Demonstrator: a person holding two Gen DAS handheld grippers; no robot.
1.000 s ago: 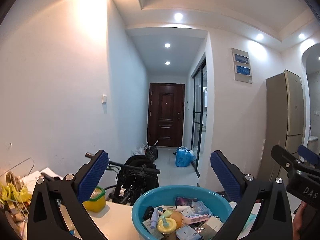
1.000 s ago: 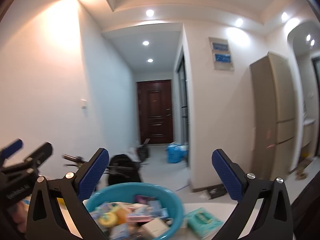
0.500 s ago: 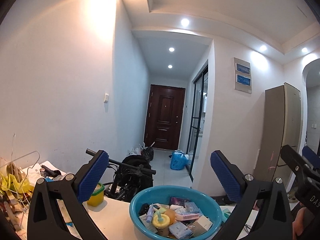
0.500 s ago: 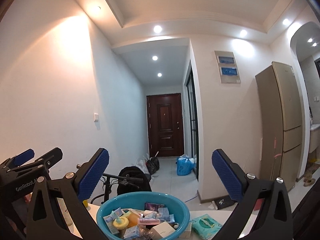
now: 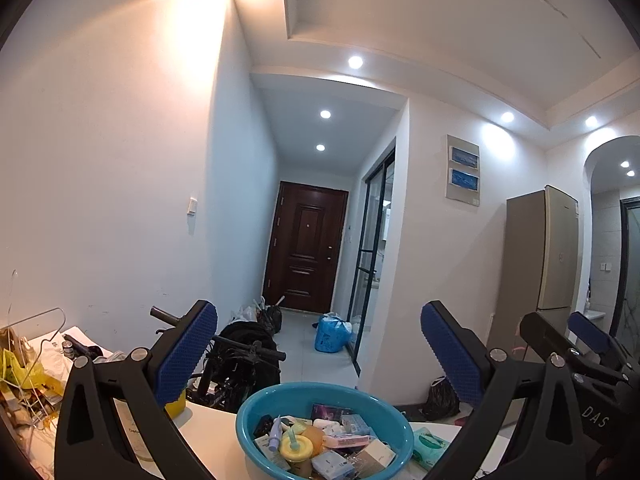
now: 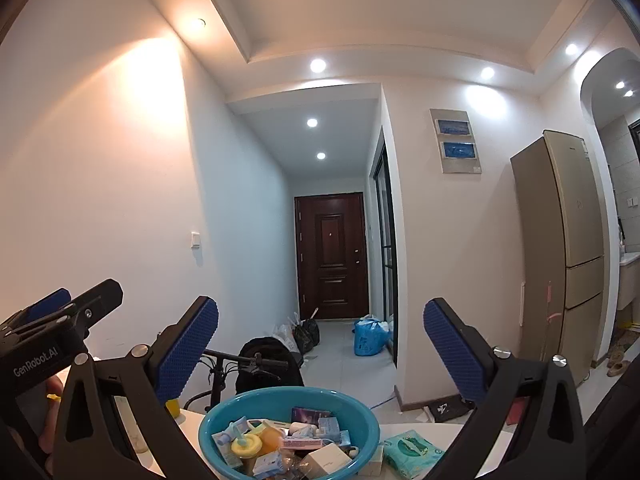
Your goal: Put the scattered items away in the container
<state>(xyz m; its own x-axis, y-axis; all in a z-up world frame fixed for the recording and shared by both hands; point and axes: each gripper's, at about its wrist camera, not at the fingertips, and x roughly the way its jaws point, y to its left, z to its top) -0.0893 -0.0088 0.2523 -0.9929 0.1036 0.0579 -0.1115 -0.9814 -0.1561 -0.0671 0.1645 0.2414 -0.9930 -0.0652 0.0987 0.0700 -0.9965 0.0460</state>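
Blue basin [image 6: 289,432] on white table [image 5: 208,436], 6 o'clock both views, heaped with small items. Green tissue pack [image 6: 412,453] outside, just beside rim at 4 o'clock. Left gripper [image 5: 319,354], right gripper [image 6: 321,352]: jaws wide apart, empty. Likely next: right dips low, pinches pack by short sides, lifts clear over rim.

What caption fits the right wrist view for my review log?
Open right gripper raised above a blue basin filled with small toiletries, a green tissue pack lying beside it on the white table.
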